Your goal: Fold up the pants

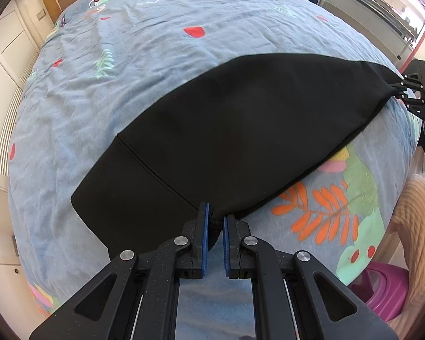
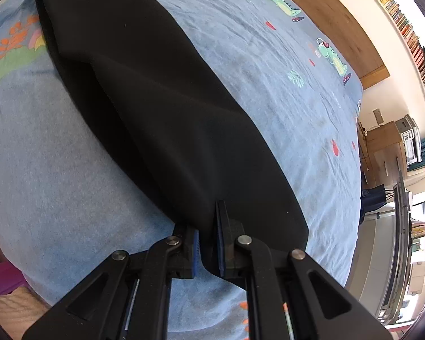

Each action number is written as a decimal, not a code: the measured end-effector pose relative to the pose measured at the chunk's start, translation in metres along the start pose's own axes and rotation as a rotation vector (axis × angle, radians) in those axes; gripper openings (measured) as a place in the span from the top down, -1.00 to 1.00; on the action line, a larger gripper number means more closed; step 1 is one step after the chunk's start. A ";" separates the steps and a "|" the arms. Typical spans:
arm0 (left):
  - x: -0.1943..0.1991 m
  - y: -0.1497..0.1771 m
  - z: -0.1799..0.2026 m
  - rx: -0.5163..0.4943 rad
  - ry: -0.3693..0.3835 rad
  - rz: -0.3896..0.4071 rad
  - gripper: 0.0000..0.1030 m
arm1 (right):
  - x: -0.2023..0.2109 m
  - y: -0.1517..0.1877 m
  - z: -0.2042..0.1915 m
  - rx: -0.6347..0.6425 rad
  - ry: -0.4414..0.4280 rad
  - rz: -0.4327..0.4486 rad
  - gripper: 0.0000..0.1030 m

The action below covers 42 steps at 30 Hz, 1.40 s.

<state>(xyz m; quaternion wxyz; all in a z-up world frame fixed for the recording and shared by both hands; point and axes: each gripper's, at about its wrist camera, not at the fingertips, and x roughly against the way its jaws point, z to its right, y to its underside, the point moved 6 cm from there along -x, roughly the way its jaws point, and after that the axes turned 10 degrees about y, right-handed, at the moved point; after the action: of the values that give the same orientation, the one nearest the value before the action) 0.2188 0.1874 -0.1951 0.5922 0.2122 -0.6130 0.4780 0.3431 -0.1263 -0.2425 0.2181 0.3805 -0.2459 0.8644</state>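
On the blue printed bedsheet (image 1: 155, 56), a pair of black pants (image 1: 240, 130) is spread in a long band, most of it lying flat while the near edge is lifted between the two grippers. At the left end, the left gripper (image 1: 216, 222) is clamped on a bunched corner by the stitched seam; only a small pinch of cloth is seen between its blue pads (image 1: 204, 240), so a slip there is judged likely if the band is pulled taut. Along the middle, a loose ridge is seen in the right wrist view, and a crease could be pressed into the fold if it is laid down unsmoothed. At the right end, the right gripper (image 2: 208, 243) is closed on a thicker fold of the pants; uneven lowering of the two ends could leave the edges skewed, and the sheet could be dragged into wrinkles
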 end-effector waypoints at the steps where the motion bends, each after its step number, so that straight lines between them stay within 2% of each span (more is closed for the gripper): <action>1: 0.000 0.002 0.000 0.003 0.001 -0.002 0.88 | -0.001 0.002 -0.002 0.008 0.005 -0.003 1.00; 7: -0.012 0.010 -0.007 0.035 -0.004 -0.034 0.88 | -0.012 0.007 -0.014 0.063 0.035 -0.046 1.00; 12: -0.026 0.019 -0.013 0.040 -0.027 -0.055 0.86 | -0.017 0.009 -0.017 0.042 0.040 -0.060 1.00; 25: -0.010 0.010 -0.036 0.072 -0.139 0.002 0.79 | -0.014 0.003 -0.031 0.068 0.120 -0.061 1.00; 29: -0.026 0.017 -0.034 0.056 -0.166 -0.057 0.77 | -0.017 0.003 -0.034 0.072 0.144 -0.073 1.00; 31: -0.028 0.019 -0.034 0.067 -0.170 -0.048 0.74 | -0.016 0.003 -0.038 0.101 0.169 -0.071 1.00; 34: -0.019 0.021 -0.040 0.138 -0.136 0.002 0.69 | -0.013 0.004 -0.040 0.111 0.200 -0.075 1.00; 35: -0.015 0.021 -0.043 0.153 -0.129 0.013 0.65 | -0.012 0.005 -0.039 0.105 0.216 -0.079 0.99; 37: -0.007 0.025 -0.048 0.176 -0.131 0.029 0.49 | -0.012 0.006 -0.034 0.073 0.218 -0.085 0.62; 40: -0.003 0.026 -0.053 0.184 -0.151 0.026 0.50 | -0.012 0.006 -0.030 0.026 0.188 -0.092 0.62; 42: -0.009 0.022 -0.049 0.153 -0.185 0.004 0.52 | -0.013 0.006 -0.029 0.032 0.196 -0.096 0.62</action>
<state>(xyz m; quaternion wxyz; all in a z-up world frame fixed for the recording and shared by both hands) 0.2284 0.2357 -0.2183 0.5143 0.2990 -0.6272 0.5027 0.3317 -0.1161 -0.2712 0.2762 0.3089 -0.1911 0.8898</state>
